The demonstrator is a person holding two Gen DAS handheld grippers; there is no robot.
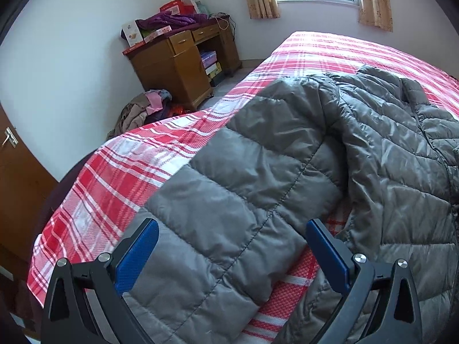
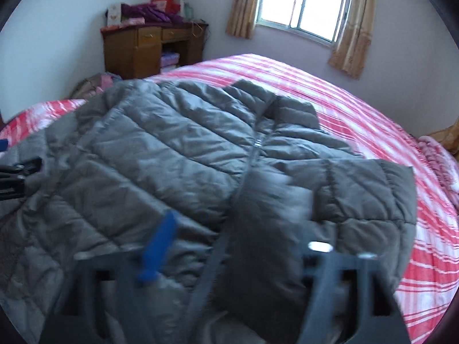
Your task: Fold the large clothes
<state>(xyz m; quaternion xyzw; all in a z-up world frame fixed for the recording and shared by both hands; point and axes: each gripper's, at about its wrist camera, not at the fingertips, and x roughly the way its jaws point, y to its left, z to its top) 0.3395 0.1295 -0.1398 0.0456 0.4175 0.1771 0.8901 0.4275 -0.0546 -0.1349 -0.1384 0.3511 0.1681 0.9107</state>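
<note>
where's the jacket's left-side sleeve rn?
In the left wrist view, the sleeve lies flat on the plaid bedspread, running from the jacket body toward the camera, its cuff end between the open left gripper's fingers.

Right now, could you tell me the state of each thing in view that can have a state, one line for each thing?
Grey puffer jacket: spread front up on the bed, zipped, not folded.
Left sleeve: stretched out flat toward the bed edge.
Left gripper: open, jaws astride the sleeve.
Right gripper: blurred, appears open over the jacket.
Curtains: drawn aside.
Desk drawers: shut.
Plaid bedcover: laid flat.
</note>
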